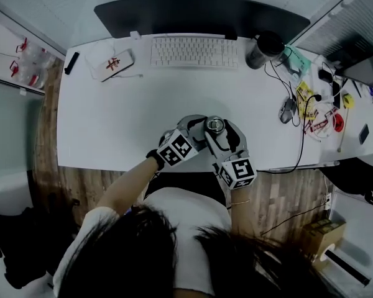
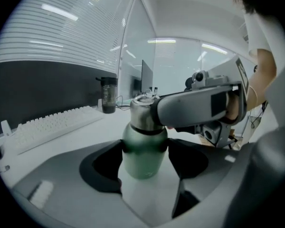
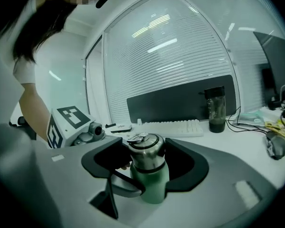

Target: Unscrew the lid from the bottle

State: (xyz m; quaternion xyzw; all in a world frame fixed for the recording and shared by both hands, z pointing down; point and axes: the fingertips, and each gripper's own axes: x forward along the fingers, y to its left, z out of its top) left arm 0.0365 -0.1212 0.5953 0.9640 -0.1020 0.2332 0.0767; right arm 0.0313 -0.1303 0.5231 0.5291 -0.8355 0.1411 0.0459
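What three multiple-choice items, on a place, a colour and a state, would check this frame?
1. Where on the table does the bottle stand? A. near edge B. far edge C. left end
2. What colour is the bottle's body? A. red B. green C. blue
3. What state is the lid in? A. off, lying on the table B. on, untouched C. on, gripped

A: the head view shows it at the near edge, just before the person.
B: the body is green below the steel lid.
C: the right gripper is shut on the lid, which sits on the bottle, while the left gripper clamps the body.
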